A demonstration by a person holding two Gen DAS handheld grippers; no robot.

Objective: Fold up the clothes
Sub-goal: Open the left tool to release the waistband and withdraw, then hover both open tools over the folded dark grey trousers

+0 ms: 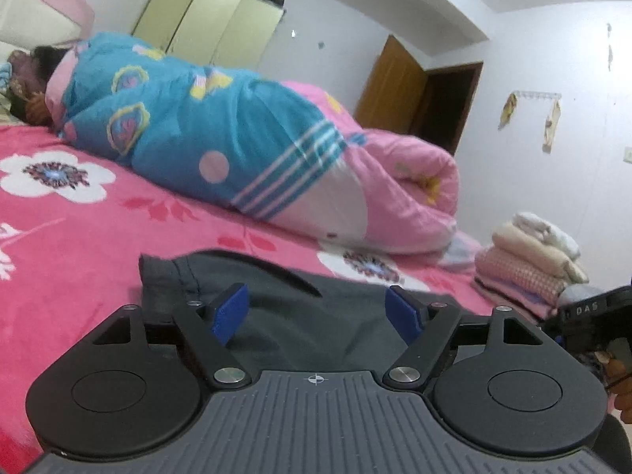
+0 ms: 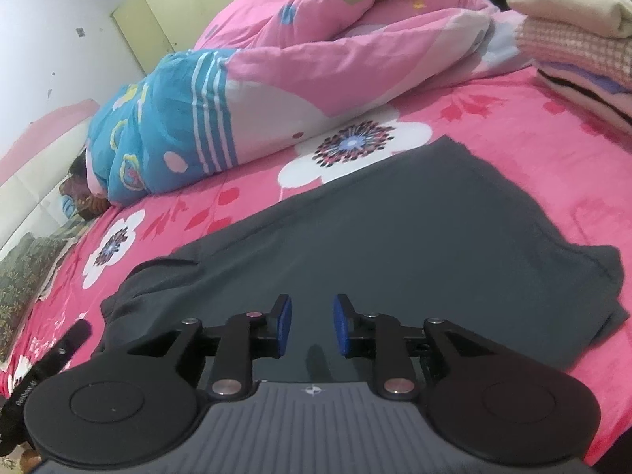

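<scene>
A dark grey garment [image 2: 375, 237] of soft knit lies flat on the pink flowered bed [image 2: 513, 126], its long axis running from lower left to upper right in the right wrist view, edges rumpled at both ends. The left gripper [image 1: 318, 312] hovers over it, jaws wide and empty. The right gripper [image 2: 312, 326] has narrow jaws, holding nothing. Bare bedspread lies between the garment and the rolled pink-and-blue quilt [image 2: 276, 79]; folded laundry [image 1: 529, 260] is stacked at the bed's far corner.

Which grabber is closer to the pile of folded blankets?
Right. The right gripper is over the gray garment toward the folded stack; the left gripper sits farther away.
</scene>
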